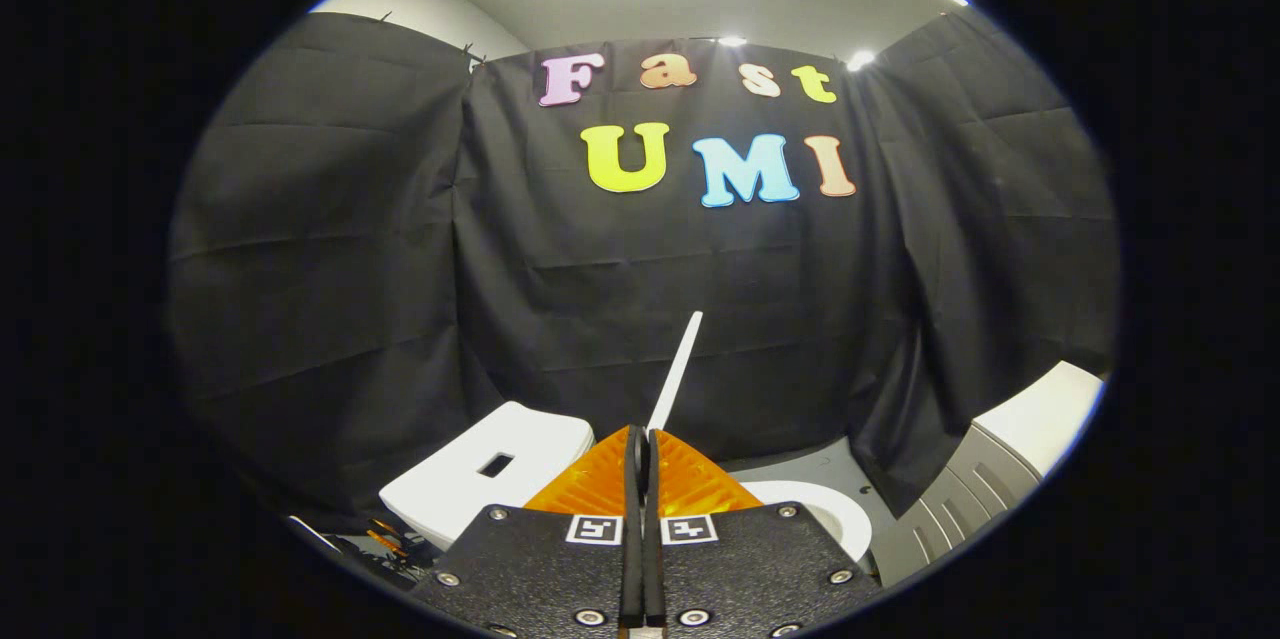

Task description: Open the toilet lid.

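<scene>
Cistern [490,479]: white tank with a dark rectangular slot in its top, left of the toilet lid and near it.
Gripper [641,444]: its jaws are pressed nearly together, with only a thin dark slit between them; the lower end of the toilet lid sits in that slit at the tips, clamped from both sides.
Toilet lid [677,369]: thin white panel seen edge-on, rising from the tips and tilted slightly right against the black cloth.
Toilet seat [820,509]: white curved rim, right of the toilet lid and below it.
Cabinet [960,489]: grey ribbed body with a white top, far right of the toilet lid.
</scene>
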Available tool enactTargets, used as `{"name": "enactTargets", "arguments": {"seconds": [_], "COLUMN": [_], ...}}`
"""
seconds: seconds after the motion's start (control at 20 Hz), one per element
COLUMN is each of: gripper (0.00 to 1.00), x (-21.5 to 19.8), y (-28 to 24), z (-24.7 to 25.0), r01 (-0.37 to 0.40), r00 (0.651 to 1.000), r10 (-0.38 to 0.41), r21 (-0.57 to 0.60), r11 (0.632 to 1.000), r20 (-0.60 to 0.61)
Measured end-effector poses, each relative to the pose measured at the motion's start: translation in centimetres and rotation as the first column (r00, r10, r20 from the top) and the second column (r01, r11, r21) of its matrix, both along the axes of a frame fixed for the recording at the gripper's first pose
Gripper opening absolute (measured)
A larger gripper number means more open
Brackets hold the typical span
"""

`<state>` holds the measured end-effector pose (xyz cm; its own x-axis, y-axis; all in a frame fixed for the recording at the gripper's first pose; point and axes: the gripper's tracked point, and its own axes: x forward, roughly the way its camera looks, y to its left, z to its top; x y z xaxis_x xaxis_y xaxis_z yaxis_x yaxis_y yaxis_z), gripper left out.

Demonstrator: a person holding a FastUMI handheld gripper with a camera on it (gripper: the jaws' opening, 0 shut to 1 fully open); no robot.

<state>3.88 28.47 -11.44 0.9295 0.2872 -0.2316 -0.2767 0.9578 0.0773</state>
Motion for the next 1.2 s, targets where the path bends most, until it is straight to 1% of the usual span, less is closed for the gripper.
{"name": "enactTargets", "arguments": {"seconds": [0.3, 0.9, 1.2], "gripper": [0.0, 0.0, 0.0], "x": [0.1, -0.3, -0.7], "y": [4.1, 11.9, 15.9], "z": [0.7, 0.5, -0.2], "r01": [-0.05, -0.15, -0.222], "r00": [0.998, 0.988, 0.975], "r10": [0.051, 0.151, 0.222], "r21": [-0.039, -0.026, 0.007], "r11": [0.998, 0.988, 0.975], "r20": [0.022, 0.027, 0.007]}}
